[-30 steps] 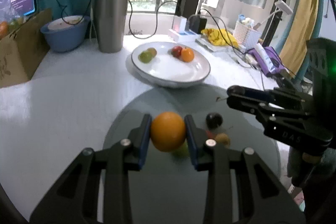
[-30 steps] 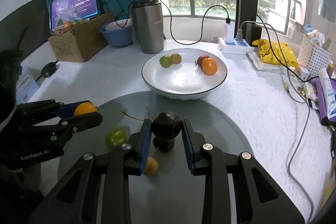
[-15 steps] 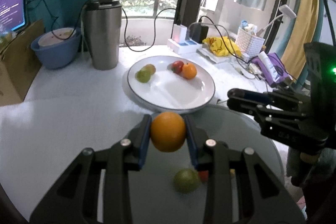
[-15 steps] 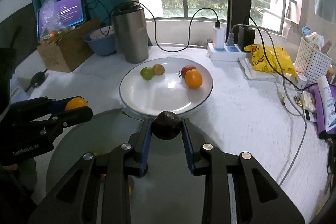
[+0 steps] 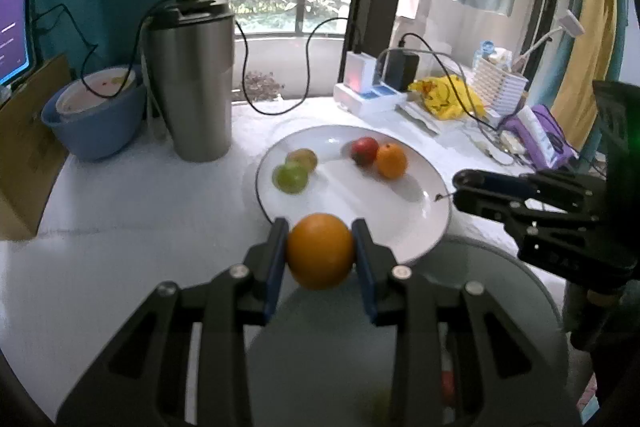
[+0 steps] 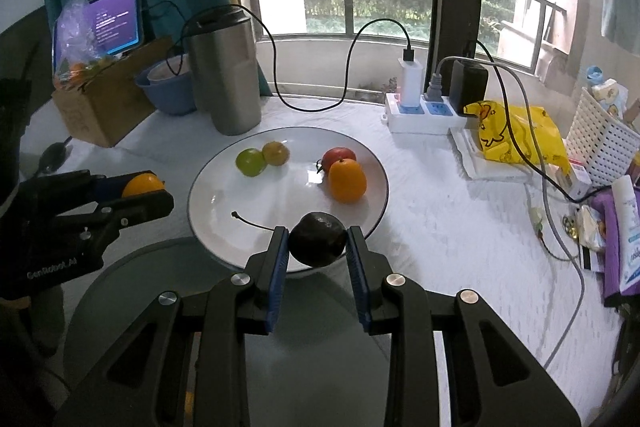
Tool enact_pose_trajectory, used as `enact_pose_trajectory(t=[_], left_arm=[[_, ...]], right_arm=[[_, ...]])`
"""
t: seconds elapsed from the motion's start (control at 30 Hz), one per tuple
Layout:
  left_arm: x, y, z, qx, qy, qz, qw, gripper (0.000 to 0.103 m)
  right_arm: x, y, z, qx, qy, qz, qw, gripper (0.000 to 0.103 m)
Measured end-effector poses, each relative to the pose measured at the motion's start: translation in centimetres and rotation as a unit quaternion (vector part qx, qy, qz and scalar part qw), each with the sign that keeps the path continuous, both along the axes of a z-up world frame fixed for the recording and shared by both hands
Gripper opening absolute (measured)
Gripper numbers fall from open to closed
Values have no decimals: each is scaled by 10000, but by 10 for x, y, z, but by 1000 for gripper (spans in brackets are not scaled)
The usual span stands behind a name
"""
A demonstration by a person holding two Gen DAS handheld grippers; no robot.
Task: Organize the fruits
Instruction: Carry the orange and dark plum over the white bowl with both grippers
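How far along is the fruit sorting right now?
Four fruits already lie on the white plate. In hand: the left gripper holds an orange, the right gripper a dark fruit, both at the plate's near rim. Left: setting both down.

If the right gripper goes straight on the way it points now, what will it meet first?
Probably the white plate: the right gripper, shut on a dark fruit, points down over its near rim. Depth is unclear.

The white plate's (image 6: 374, 163) near half lies bare; four fruits (image 6: 347, 179) crowd its far half.
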State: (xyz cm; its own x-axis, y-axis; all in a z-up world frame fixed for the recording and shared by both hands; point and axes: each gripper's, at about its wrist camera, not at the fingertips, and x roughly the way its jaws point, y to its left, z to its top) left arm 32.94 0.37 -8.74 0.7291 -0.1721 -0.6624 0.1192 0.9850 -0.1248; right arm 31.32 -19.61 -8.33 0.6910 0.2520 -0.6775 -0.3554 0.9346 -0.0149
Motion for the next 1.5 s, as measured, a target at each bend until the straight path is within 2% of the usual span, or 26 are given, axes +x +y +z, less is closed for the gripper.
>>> enact_pose_trajectory(t=[0.47,0.77,1.17,1.5], left_arm=[[42,7,-16,-154,92,103,9998,33],[58,5,-24,-55,192,104,9997,33],[61,6,-28,-54,329,133,9994,35],[43,9,-8,-44,115,200,9997,35]], right_arm=[[38,-4,-13,181,103,-125,9997,31],[55,-4,-23,142,218,-144,9996,31],[54,-1,-27,5,106,-232,9997,32],[40,0,-14,63,-2,-221,9997,33]])
